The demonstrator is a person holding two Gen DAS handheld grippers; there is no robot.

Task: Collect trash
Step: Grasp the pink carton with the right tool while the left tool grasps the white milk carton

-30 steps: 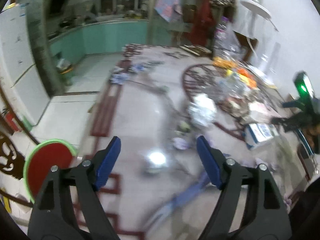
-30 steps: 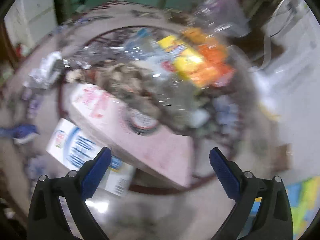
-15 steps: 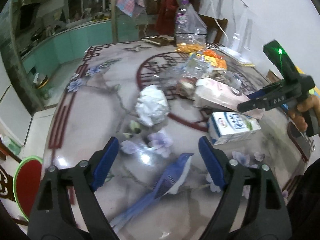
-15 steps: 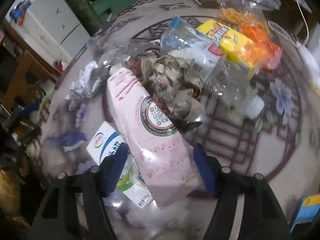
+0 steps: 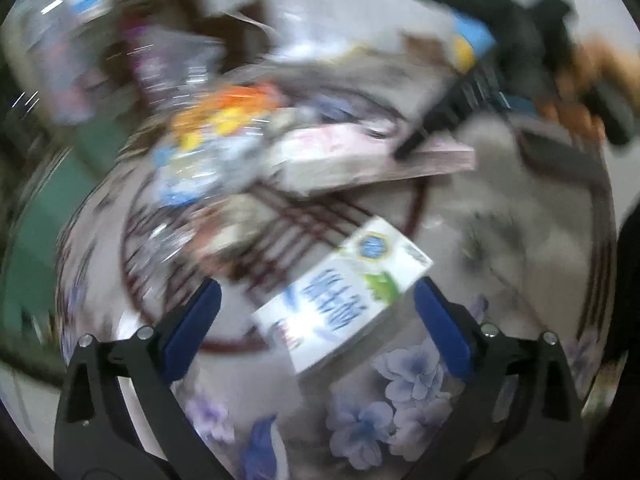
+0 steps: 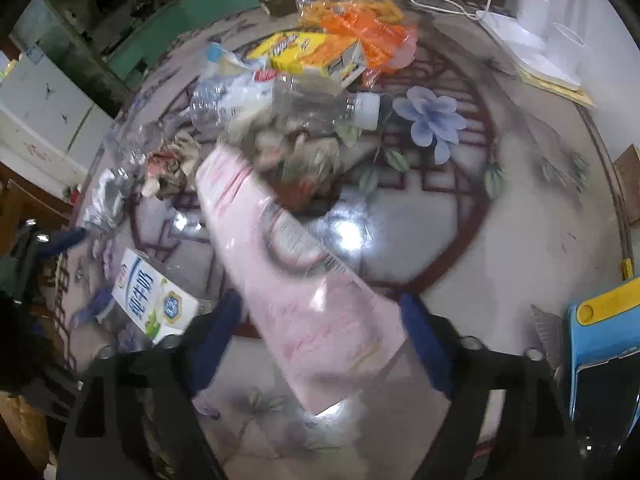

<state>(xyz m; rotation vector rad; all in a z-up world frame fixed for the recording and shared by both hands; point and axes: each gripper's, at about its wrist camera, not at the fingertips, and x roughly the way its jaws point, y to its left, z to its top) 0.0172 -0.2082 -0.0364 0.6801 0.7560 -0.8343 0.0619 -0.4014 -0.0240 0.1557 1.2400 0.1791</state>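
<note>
The round tabletop [image 6: 500,240], patterned with red lattice rings and blue flowers, carries a heap of trash toward its far edge; in that heap, a crushed clear bottle [image 6: 280,100], a yellow box [image 6: 308,56], an orange wrapper [image 6: 368,36] and crumpled paper [image 6: 304,156]; at the far right edge sits a white lamp base [image 6: 532,44]; at the near right edge, a blue and yellow thing [image 6: 604,328], too cut off to name. The pink bag [image 6: 304,280] runs from the heap toward the near edge, its near end between the fingers of the right tongs [image 6: 320,344]; those jaws are spreading apart, and blur hides whether the pads touch it. The milk carton [image 5: 344,296] lies flat near the left edge, partly between the wide, still-widening jaws of the left tongs [image 5: 316,328], the pads clear of it on both sides; in the left view a hand [image 5: 592,92] grips the right tongs over the pink bag.
</note>
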